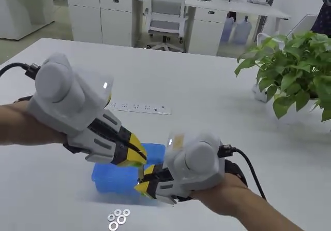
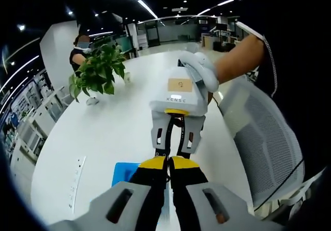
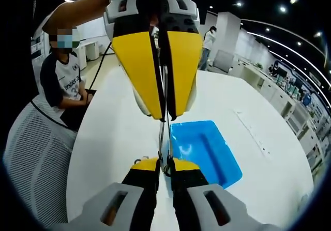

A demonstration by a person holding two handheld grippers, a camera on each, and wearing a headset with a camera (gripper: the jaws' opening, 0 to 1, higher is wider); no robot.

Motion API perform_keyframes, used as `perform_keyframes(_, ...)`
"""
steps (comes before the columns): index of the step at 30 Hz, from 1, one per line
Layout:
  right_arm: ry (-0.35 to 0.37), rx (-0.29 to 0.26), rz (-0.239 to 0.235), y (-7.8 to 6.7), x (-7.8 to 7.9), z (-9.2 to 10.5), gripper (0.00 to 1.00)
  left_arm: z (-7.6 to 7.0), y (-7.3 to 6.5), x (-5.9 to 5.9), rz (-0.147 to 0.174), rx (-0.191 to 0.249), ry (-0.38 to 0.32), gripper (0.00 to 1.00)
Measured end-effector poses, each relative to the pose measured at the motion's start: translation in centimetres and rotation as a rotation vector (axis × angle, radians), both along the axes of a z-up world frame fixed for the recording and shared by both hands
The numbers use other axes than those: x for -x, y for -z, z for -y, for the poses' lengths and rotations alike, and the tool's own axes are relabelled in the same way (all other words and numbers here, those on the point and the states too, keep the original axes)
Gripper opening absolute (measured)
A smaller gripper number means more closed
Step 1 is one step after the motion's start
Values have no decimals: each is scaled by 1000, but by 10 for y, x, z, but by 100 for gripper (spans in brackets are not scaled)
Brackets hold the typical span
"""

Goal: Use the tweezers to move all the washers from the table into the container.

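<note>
Silver tweezers [image 3: 163, 132] run between the two grippers, which meet tip to tip above the blue container [image 1: 115, 178]. In the head view my left gripper [image 1: 135, 157] comes in from the left, its yellow-tipped jaws shut on one end of the tweezers. From the right comes my right gripper [image 1: 145, 183], shut on the other end. The right gripper view has its own gripper [image 3: 165, 167] at the bottom and the left gripper's yellow fingers [image 3: 139, 70] above, beside the container [image 3: 207, 153]. Several washers [image 1: 119, 218] lie on the white table [image 1: 207, 86], just in front of the container.
A white power strip [image 1: 138, 107] lies behind the container. A potted plant [image 1: 295, 70] stands at the table's right. A person [image 3: 64, 81] sits by a mesh chair [image 3: 36, 153] at the table's edge. Desks and an office chair [image 1: 165, 13] stand beyond.
</note>
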State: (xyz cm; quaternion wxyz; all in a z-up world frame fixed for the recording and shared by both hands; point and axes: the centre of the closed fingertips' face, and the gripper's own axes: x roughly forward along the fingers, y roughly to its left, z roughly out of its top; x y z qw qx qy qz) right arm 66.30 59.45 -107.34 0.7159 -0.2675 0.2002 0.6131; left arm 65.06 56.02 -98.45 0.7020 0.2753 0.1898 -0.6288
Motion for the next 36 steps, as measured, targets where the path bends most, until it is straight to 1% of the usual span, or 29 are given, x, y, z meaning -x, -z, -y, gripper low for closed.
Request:
perform_keyframes(4, 5, -12, 11, -6, -10, 0, 10, -1, -7, -11, 10, 5, -3, 6)
perform_keyframes(7, 11, -19, 18, -10, -19, 0, 10, -1, -9, -19, 21, 3, -4, 6)
perform_keyframes(9, 14, -24, 22, -12, -26, 0, 10, 0, -11, -23, 23, 5, -5, 6)
perform_keyframes(11, 20, -31, 19, -12, -32, 0, 10, 1, -11, -29, 32, 4, -7, 6)
perform_keyframes(15, 24, -39, 17, -11, -40, 0, 10, 2, -10, -38, 38, 2, -6, 6)
perform_keyframes(22, 44, -52, 13, -4, -57, -1, 10, 4, -3, -53, 49, -1, -4, 6)
perform_keyframes(26, 51, -53, 7, 3, -64, -2, 10, 3, 4, -60, 54, -9, -4, 6)
perform_keyframes(28, 51, -52, 3, 6, -66, -3, 10, 3, 7, -62, 53, -14, -7, 6)
perform_keyframes(33, 55, -47, -12, 19, -74, -6, 10, 2, 21, -71, 48, -34, -14, 6)
perform_keyframes(36, 57, -49, -30, 27, -78, -8, 10, 1, 27, -75, 39, -37, -18, 6)
